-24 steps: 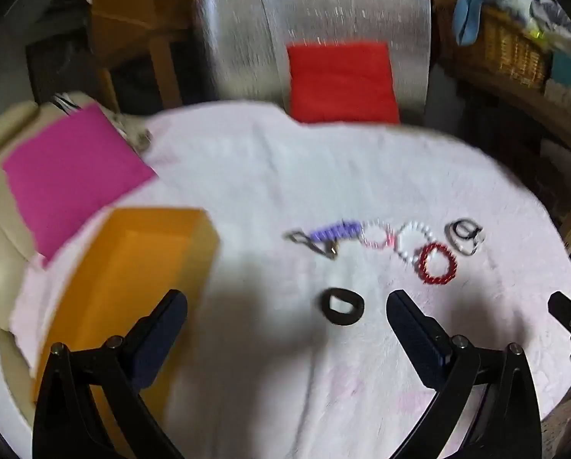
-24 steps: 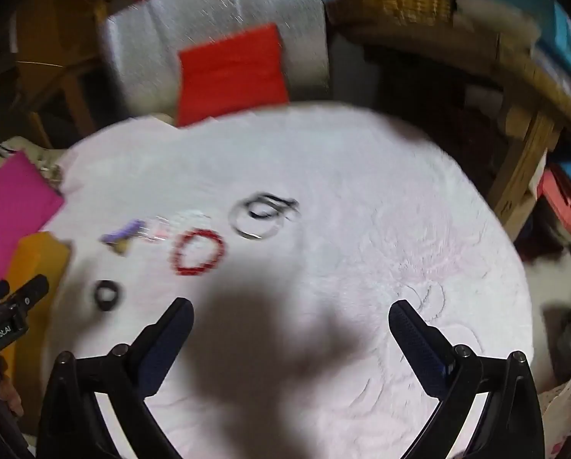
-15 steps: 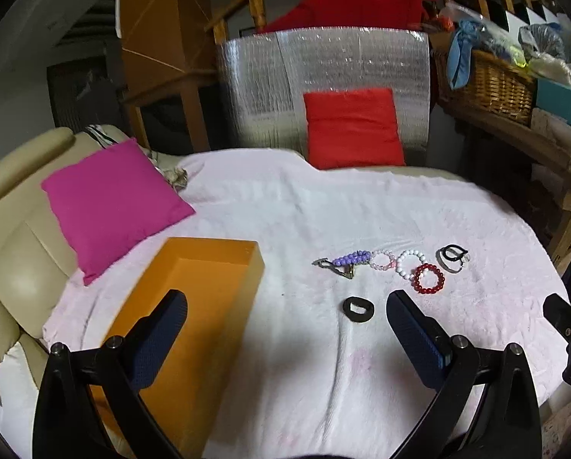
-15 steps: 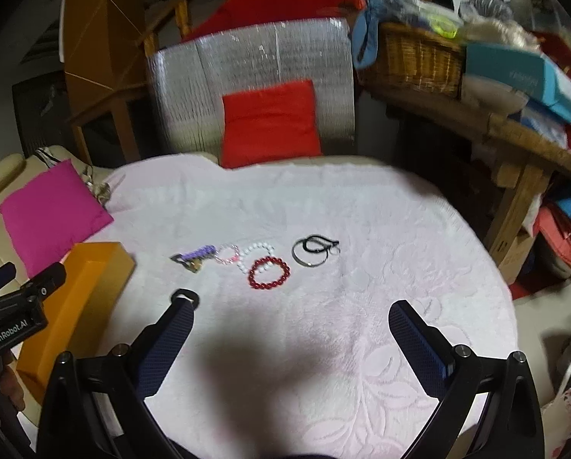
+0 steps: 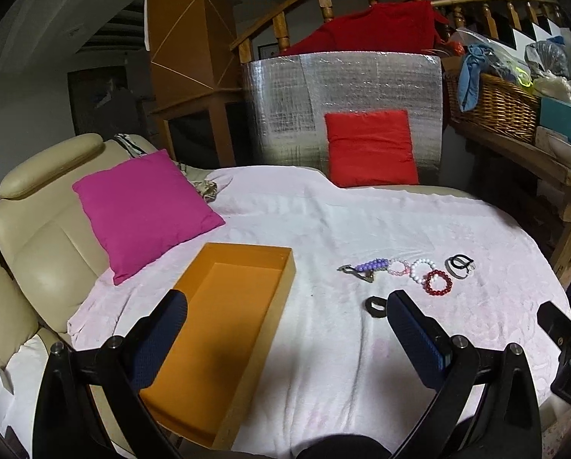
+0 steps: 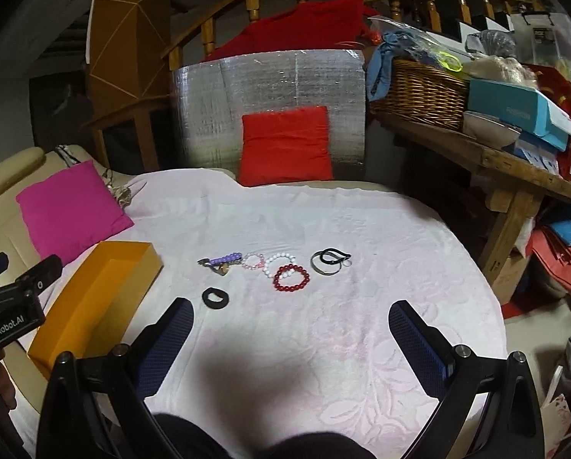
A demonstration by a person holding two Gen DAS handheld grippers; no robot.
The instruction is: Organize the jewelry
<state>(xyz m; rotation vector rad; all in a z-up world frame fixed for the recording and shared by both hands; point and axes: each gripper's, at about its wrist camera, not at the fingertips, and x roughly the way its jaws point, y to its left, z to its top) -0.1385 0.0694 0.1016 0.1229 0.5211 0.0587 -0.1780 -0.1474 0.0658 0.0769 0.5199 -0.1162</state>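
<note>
Several pieces of jewelry lie in a row on the pale pink cloth: a purple beaded keychain, a pink bead bracelet, a white bead bracelet, a red bead bracelet and a black and silver ring pair. A black hair band lies nearer to me. An open orange box sits to the left with nothing visible inside. My left gripper is open, above the box's right edge. My right gripper is open too, short of the jewelry, nothing between its fingers.
A magenta cushion rests on the cream sofa at left. A red cushion leans on a silver foil panel behind. A wooden shelf with a wicker basket and boxes stands at right.
Both grippers have pulled back and tilted up from the cloth; the jewelry now sits farther away and smaller in view. The motion blur has cleared. Nothing was grasped.
</note>
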